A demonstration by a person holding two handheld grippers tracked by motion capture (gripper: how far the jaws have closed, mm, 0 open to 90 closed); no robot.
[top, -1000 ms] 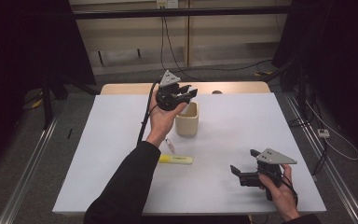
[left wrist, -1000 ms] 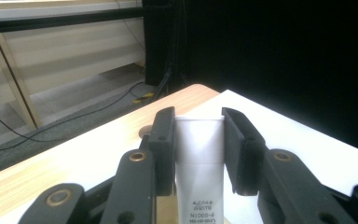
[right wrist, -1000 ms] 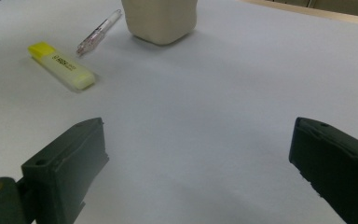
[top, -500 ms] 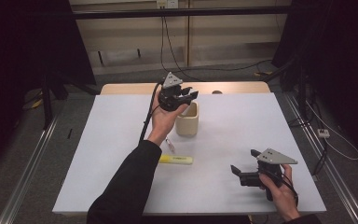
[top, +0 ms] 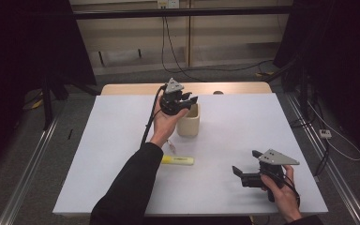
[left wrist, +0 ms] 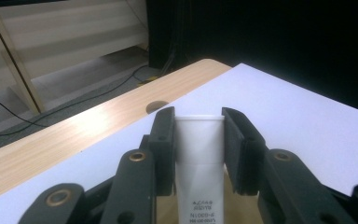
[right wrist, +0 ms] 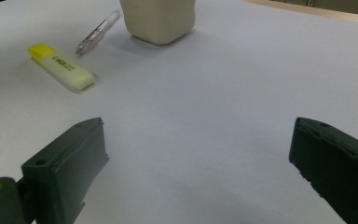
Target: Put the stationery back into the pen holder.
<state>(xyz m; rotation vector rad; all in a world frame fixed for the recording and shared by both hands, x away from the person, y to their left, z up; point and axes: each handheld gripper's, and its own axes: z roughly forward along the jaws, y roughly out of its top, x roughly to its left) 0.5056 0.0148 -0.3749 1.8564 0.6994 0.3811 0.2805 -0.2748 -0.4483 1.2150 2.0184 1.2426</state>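
Item: white cylindrical marker (left wrist: 199, 163), pinched between my left gripper (top: 186, 99) jaws above the beige ceramic cup (top: 189, 125); I keep it upright and centred over the rim, lowering before release; right gripper (top: 244, 165) spread, idle.

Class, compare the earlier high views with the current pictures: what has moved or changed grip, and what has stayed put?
The left gripper, still shut on the white tube, has sunk slightly toward the beige cup. Nothing was taken hold of or let go. The right gripper stays open and in place near the table's front edge; the yellow highlighter, the pen and the cup lie unchanged.
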